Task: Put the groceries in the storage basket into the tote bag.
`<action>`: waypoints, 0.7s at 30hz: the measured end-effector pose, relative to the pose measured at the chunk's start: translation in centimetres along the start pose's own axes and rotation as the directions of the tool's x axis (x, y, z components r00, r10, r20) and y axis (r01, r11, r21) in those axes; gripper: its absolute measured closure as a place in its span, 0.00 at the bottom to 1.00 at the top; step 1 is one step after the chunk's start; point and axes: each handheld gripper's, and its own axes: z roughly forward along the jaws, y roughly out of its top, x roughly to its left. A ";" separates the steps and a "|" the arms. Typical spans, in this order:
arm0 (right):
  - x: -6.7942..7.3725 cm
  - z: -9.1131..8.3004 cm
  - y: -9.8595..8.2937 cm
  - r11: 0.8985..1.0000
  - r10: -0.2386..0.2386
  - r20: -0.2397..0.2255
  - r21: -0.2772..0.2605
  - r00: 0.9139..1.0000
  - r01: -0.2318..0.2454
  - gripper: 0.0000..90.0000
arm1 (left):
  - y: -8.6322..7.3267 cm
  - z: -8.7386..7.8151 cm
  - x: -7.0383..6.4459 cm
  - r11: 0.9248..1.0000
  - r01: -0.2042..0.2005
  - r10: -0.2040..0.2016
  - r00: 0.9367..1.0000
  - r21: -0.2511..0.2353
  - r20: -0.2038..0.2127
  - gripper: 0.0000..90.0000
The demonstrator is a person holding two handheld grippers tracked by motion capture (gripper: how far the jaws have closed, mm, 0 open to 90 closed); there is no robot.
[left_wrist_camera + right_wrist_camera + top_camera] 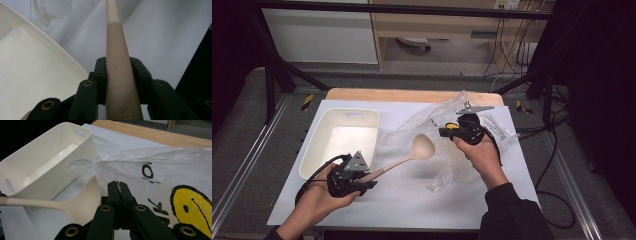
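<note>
Item: beige ladle (412, 152), centre frame; my left gripper (362, 184) fingers clamp its handle. My right gripper (443, 131) fingers pinch the plastic bag (447, 170).

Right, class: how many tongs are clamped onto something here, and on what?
2. The left tongs grip the beige ladle by its handle, beside the white bin. The right tongs pinch the clear plastic bag over the ladle's bowl.

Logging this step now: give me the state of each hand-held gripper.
Left hand-held gripper: closed on the handle of the beige ladle.
Right hand-held gripper: closed, pinching the clear plastic bag.
</note>
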 end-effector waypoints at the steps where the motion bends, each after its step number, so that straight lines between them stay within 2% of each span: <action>1: 0.0 0.0 0.0 1.000 0.000 0.000 0.000 1.000 0.000 1.00 | 0.1 0.2 -0.1 1.000 0.000 0.000 1.000 0.000 -0.001 0.77; 9: 0.1 0.0 0.0 1.000 0.000 -0.003 0.000 1.000 0.000 1.00 | 1.0 1.8 -0.2 1.000 0.020 -0.020 1.000 0.011 -0.003 0.77; 13: 0.1 0.0 0.0 1.000 -0.002 -0.003 0.000 1.000 0.002 1.00 | 1.6 2.5 -0.5 1.000 0.015 -0.014 1.000 0.022 -0.016 0.77; 21: 0.1 -0.1 -0.1 1.000 -0.003 -0.006 0.000 1.000 0.003 1.00 | 2.9 3.3 -1.1 1.000 0.022 -0.022 1.000 0.014 -0.007 0.77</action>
